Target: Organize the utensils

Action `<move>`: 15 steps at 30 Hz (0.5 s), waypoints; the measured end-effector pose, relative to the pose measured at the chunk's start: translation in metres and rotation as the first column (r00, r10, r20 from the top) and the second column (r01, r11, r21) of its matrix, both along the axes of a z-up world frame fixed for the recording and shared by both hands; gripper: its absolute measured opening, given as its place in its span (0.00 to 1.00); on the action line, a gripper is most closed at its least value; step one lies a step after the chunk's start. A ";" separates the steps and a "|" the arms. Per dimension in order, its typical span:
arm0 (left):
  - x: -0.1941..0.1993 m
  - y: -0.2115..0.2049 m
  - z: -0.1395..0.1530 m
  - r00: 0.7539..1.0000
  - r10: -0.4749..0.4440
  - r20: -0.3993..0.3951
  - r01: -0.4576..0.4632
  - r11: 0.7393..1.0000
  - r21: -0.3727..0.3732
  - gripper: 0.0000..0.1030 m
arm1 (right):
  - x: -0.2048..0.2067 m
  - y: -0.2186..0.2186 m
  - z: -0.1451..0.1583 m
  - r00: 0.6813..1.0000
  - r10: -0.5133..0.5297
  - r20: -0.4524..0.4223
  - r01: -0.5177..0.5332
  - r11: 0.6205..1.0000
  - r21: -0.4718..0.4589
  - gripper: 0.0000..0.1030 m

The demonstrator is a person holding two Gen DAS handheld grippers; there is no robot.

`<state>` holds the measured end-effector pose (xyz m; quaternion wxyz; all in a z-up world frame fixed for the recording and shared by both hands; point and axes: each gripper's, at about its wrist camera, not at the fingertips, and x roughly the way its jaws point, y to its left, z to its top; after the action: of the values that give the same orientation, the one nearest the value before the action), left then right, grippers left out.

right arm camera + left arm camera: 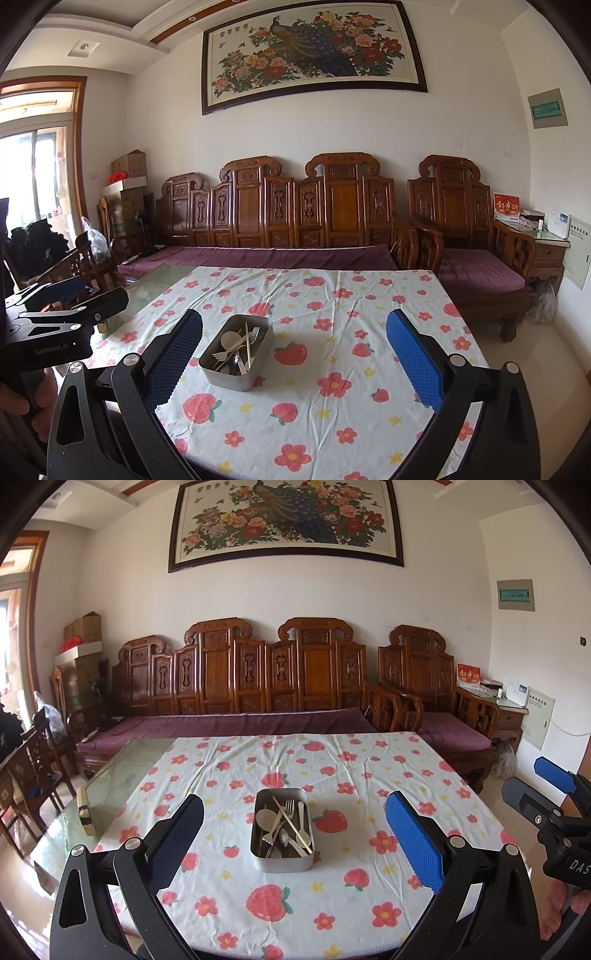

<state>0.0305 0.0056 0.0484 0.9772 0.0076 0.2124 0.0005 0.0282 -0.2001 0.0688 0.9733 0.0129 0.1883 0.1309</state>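
Note:
A grey metal box [282, 862] stands near the middle of the table on the strawberry-print cloth [332, 775]. It holds several utensils [286, 827]: a fork, spoons and chopsticks. My left gripper [295, 834] is open and empty, held above the near part of the table with the box between its fingers in view. In the right wrist view the same box [229, 376] lies left of centre with the utensils [238, 349] inside. My right gripper [293, 354] is open and empty, hovering to the right of the box.
The right gripper's body [554, 812] shows at the right edge of the left wrist view; the left gripper's body [55, 325] shows at the left of the right wrist view. A bare glass tabletop [110, 786] lies left of the cloth. A carved wooden sofa [258, 686] stands behind.

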 end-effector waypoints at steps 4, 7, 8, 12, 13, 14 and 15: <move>0.000 0.000 0.000 1.000 -0.001 -0.001 0.001 1.000 0.000 0.92 | 0.002 -0.001 -0.002 1.000 -0.007 -0.003 0.007 1.000 0.000 0.97; 0.001 -0.001 0.000 1.000 -0.003 0.002 0.003 1.000 0.004 0.92 | 0.002 -0.002 -0.003 1.000 -0.008 -0.003 0.008 1.000 0.000 0.97; 0.000 -0.001 -0.001 1.000 -0.003 0.002 0.003 1.000 0.004 0.92 | 0.003 -0.002 -0.002 1.000 -0.008 -0.003 0.008 1.000 -0.001 0.97; -0.001 -0.001 -0.001 1.000 -0.006 0.003 0.006 1.000 0.000 0.92 | 0.002 -0.002 -0.002 1.000 -0.011 -0.003 0.011 1.000 0.000 0.97; -0.002 -0.001 0.000 1.000 -0.006 0.004 0.006 1.000 0.000 0.92 | 0.002 -0.003 -0.002 1.000 -0.011 -0.003 0.011 1.000 0.002 0.97; -0.002 -0.002 0.000 1.000 -0.007 0.004 0.007 1.000 0.001 0.92 | 0.002 -0.003 -0.002 1.000 -0.009 -0.004 0.009 1.000 0.001 0.97; -0.002 -0.002 0.000 1.000 -0.008 0.003 0.008 1.000 0.000 0.92 | 0.002 -0.003 -0.003 1.000 -0.007 -0.003 0.007 1.000 0.001 0.97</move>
<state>0.0286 0.0039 0.0480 0.9775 0.0086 0.2108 -0.0035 0.0303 -0.2032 0.0662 0.9734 0.0143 0.1898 0.1274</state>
